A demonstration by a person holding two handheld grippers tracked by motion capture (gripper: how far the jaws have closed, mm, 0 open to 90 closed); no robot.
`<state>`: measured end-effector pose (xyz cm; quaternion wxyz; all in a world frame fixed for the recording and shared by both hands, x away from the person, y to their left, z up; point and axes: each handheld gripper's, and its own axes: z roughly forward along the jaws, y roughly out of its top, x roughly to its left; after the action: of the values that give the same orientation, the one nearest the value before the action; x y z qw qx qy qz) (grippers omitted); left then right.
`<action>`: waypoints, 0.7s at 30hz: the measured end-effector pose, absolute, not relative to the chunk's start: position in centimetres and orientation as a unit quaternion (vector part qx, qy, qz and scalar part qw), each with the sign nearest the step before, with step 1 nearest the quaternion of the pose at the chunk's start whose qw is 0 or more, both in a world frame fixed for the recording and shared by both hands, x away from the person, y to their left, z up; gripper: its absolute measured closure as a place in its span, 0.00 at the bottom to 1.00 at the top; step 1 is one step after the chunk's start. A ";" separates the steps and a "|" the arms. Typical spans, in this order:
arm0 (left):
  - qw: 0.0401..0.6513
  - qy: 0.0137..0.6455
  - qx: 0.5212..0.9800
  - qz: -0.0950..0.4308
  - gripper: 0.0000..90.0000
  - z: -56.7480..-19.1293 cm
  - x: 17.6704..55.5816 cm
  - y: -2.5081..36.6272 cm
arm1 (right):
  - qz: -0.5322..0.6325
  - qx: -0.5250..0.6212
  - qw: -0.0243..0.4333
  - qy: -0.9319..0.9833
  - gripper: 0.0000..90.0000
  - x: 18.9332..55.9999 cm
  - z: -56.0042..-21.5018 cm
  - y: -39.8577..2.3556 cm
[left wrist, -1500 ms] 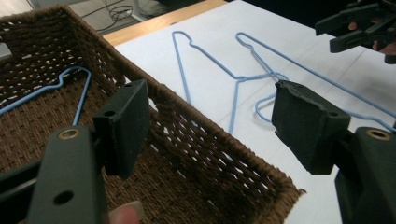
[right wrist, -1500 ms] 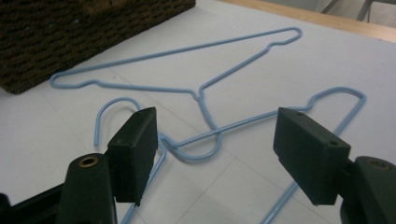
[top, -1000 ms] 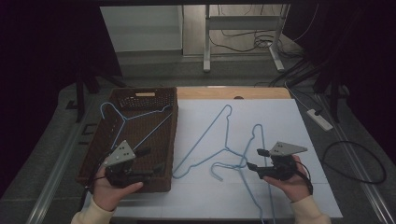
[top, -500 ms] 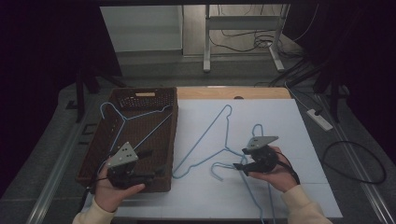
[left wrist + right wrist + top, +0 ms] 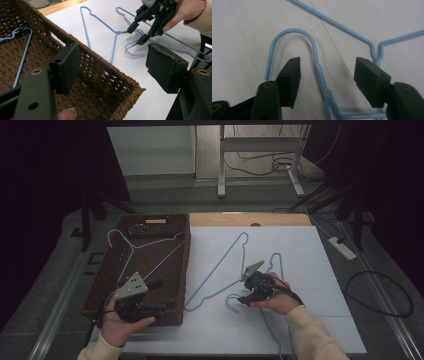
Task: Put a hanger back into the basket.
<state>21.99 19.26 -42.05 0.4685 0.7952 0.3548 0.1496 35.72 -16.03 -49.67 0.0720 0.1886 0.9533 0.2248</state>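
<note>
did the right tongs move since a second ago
Yes. In the high view the right tongs have slid left across the white sheet toward the basket, and now straddle a blue hanger's neck, closing in without gripping yet.

My left gripper (image 5: 150, 302) and right gripper (image 5: 245, 292) are black throughout, each topped with a grey three-cornered plate (image 5: 131, 286) drilled with small dark holes. My jaws end in thick, blocky matte-black pads (image 5: 372, 81) with small recessed holes along the edges; brass-coloured rivets (image 5: 36, 72) sit in the flat arms behind them. A black cable (image 5: 287, 290) trails from my right gripper. I wear cream-coloured long sleeves (image 5: 312, 337) on both arms.
</note>
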 end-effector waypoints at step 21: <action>0.467 0.354 0.797 0.147 0.31 -42.1 22.1 19.2 | 0.211 0.213 0.076 0.951 0.95 35.9 -48.3 -15.6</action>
<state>22.06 19.21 -42.09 0.4672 0.7968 0.3537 0.1474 35.91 -15.56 -48.29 0.0764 0.2125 0.9511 0.2106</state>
